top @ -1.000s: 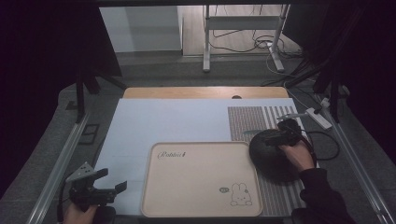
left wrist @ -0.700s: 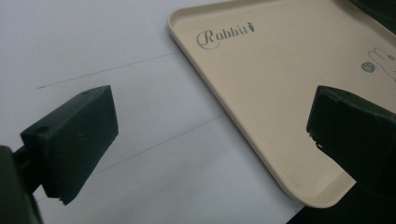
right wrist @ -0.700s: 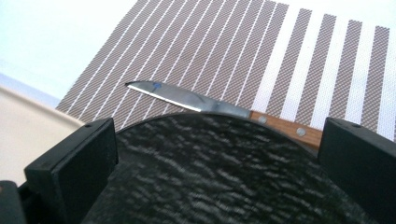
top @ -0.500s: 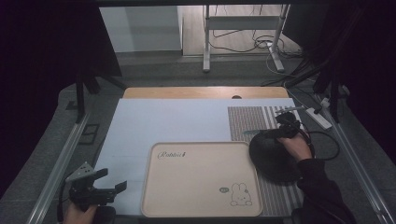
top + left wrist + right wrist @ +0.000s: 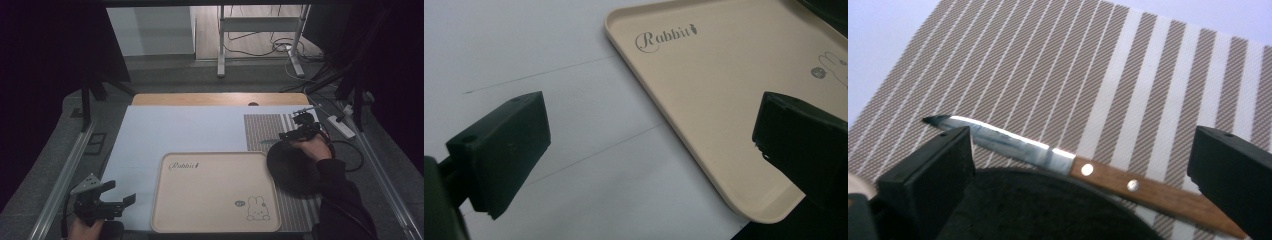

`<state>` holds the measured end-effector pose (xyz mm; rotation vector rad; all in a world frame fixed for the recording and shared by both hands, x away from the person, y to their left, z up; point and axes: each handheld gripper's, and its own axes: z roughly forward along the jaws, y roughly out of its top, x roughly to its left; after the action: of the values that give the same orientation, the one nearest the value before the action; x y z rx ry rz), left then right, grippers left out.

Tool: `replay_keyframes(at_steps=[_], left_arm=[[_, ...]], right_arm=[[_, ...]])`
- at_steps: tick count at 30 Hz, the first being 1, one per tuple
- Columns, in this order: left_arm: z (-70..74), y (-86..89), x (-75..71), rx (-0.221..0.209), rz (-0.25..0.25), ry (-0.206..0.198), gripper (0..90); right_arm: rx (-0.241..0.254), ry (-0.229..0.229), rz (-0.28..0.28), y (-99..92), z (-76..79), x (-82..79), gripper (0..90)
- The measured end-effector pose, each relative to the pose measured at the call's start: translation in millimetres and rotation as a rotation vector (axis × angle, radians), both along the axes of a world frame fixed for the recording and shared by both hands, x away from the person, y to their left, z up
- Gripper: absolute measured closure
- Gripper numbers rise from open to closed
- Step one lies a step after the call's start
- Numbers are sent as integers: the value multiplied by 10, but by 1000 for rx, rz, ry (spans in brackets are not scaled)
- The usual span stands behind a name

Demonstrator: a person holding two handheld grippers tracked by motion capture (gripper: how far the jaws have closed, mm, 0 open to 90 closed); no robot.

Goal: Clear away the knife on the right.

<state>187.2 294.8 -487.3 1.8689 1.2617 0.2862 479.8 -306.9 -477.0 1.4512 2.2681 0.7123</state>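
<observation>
- Left gripper (image 5: 107, 202): low at near left, held in the left hand (image 5: 82, 229), jaws spread wide, nothing between them.
- Right gripper (image 5: 300, 131): far right, right hand (image 5: 316, 149) behind it, dark sleeve (image 5: 340, 195) trailing back; jaws wide apart, gripping nothing.

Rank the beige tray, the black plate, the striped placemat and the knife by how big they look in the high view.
1. Beige tray, plainly largest.
2. Striped placemat, though the black plate hides part of it, so its rank is less sure.
3. Black plate.
4. Knife, a thin sliver at the plate's far edge.
</observation>
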Motion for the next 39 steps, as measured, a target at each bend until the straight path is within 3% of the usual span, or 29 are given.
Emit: replay_keyframes(at_steps=[1, 2, 4, 8, 12, 13, 21, 26, 31, 39], left_arm=[[0, 0, -1, 0, 0, 0, 21], [1, 1, -2, 1, 0, 1, 21], [1, 2, -2, 0, 0, 1, 21], [0, 2, -3, 0, 1, 1, 21], [1, 0, -3, 2, 0, 2, 21], [1, -2, -2, 2, 1, 1, 22], [0, -1, -2, 2, 1, 3, 22], [1, -4, -4, 5, 1, 4, 22], [2, -11, -1, 12, -2, 5, 22], [3, -18, 0, 18, -2, 6, 23]], right_arm=[[-2, -5, 0, -6, 3, 17, 66], [-7, -5, -6, -31, 10, 48, 172], [-8, -4, -5, -49, 14, 57, 222], [5, 28, -5, -180, 9, 111, 498], [14, 67, -4, -337, -19, 162, 839], [-9, 58, -4, -405, -33, 183, 892], [-53, 60, -39, -651, -128, 255, 892], [-36, 78, -67, -826, -161, 221, 892], [-12, 100, -68, -904, -180, 170, 892], [-30, 173, -15, -879, -141, 24, 892]])
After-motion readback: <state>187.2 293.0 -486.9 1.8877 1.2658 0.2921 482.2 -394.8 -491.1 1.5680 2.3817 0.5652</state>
